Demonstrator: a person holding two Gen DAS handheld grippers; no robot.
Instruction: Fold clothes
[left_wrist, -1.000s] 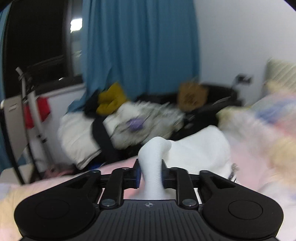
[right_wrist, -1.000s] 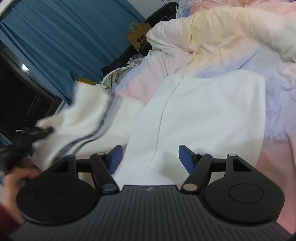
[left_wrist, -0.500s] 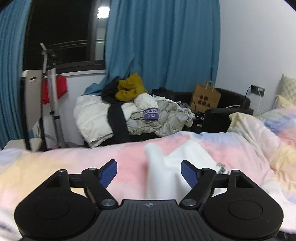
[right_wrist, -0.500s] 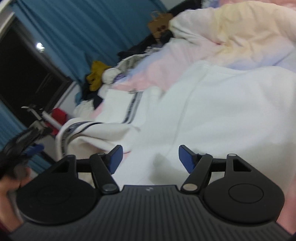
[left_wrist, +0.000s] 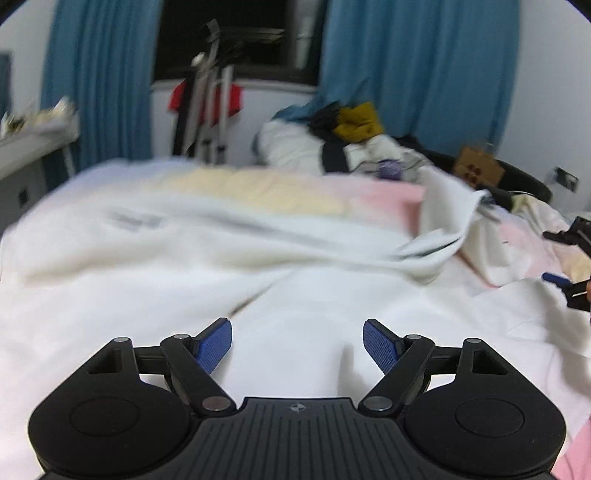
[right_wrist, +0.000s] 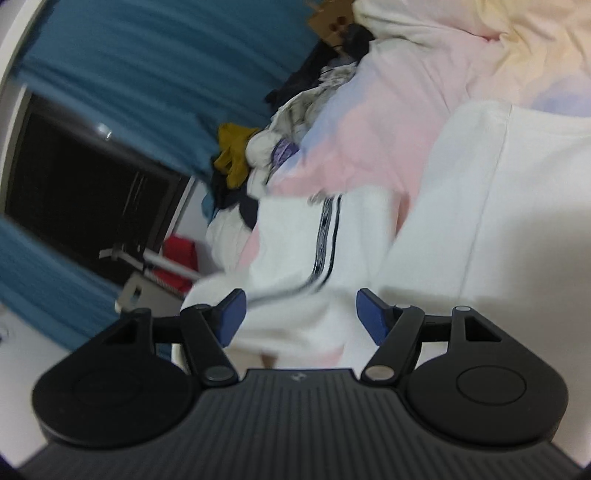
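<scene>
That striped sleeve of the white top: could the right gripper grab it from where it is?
Probably yes. The right gripper is open, and the striped sleeve lies just ahead of its fingertips with nothing in between.

A home bedroom: a bed with pastel bedding (left_wrist: 384, 195), blue curtains (left_wrist: 417, 62), and heaped clothes (left_wrist: 354, 136).

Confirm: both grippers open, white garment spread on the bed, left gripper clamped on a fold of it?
Not quite. The left gripper is open like the right gripper, with nothing between its pads; the left wrist view shows them apart above the white garment. The garment does lie spread on the bed.
</scene>
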